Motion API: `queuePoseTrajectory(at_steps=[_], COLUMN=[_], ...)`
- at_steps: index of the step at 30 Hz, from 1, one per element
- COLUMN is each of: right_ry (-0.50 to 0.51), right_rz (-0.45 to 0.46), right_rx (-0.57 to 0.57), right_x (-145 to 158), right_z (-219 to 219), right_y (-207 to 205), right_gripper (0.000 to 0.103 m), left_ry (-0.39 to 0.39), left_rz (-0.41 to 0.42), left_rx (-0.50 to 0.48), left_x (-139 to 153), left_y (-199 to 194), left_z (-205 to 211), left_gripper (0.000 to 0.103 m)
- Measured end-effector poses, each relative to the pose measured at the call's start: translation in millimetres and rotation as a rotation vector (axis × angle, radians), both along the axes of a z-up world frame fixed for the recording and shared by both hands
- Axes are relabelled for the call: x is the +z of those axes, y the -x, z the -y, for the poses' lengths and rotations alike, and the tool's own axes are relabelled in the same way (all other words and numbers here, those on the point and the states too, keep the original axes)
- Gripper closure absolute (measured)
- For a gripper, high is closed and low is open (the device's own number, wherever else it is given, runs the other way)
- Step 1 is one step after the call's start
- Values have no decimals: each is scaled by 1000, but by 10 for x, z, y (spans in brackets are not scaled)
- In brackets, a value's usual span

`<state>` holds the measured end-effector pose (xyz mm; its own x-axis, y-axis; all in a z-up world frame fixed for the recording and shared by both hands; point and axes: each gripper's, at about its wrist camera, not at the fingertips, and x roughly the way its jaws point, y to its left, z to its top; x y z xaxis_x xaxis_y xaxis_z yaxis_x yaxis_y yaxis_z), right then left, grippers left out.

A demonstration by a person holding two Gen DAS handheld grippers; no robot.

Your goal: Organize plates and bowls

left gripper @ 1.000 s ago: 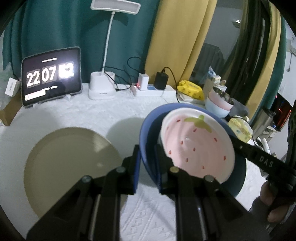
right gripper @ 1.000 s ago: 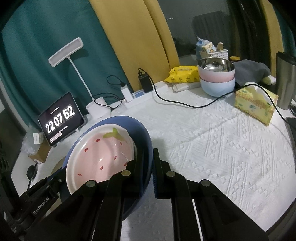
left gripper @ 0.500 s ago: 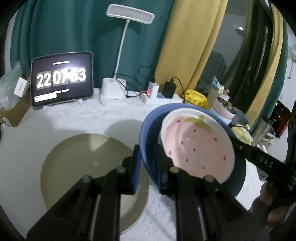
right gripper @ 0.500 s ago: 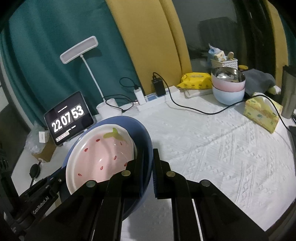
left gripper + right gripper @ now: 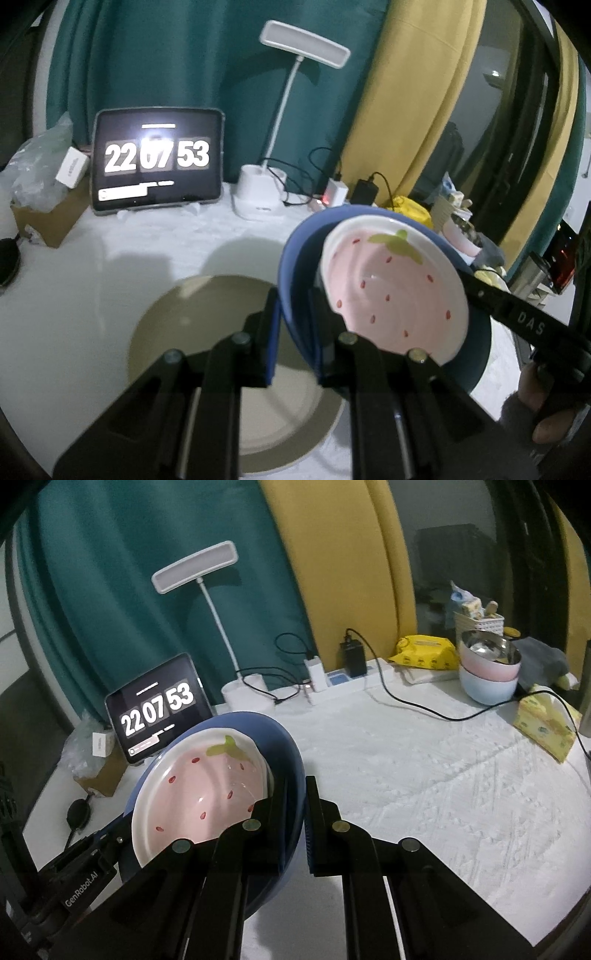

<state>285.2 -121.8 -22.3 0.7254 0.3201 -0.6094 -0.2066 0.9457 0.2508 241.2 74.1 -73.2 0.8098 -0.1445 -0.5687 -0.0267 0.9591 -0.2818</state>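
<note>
Both grippers pinch opposite rims of the blue plate [image 5: 295, 258], fingers nearly closed on it: left gripper [image 5: 295, 332], right gripper [image 5: 295, 812]. The strawberry plate [image 5: 395, 291] sits inside it, above the beige plate [image 5: 192, 332] on the surface [image 5: 424, 768].

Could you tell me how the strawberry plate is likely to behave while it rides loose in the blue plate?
The strawberry plate looks glazed and glossy, so it may slide. It sits off-centre in the tilted blue plate, gripped only at the rims. It looks ceramic, probably breakable.
</note>
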Motion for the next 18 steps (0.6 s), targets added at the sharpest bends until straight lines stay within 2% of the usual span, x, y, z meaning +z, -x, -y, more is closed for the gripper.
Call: queuePoseTrajectory(at_steps=[18], right_ry=[16], right_rz=[-43], right_rx=[90], right_x=[-183], right_z=[-742], right_y=[-145], right_gripper=[93], left_ry=[1], left_rz=[-38], left_rx=[90], left_x=[-161], left_y=[68], left_z=[-653], left_gripper=[90])
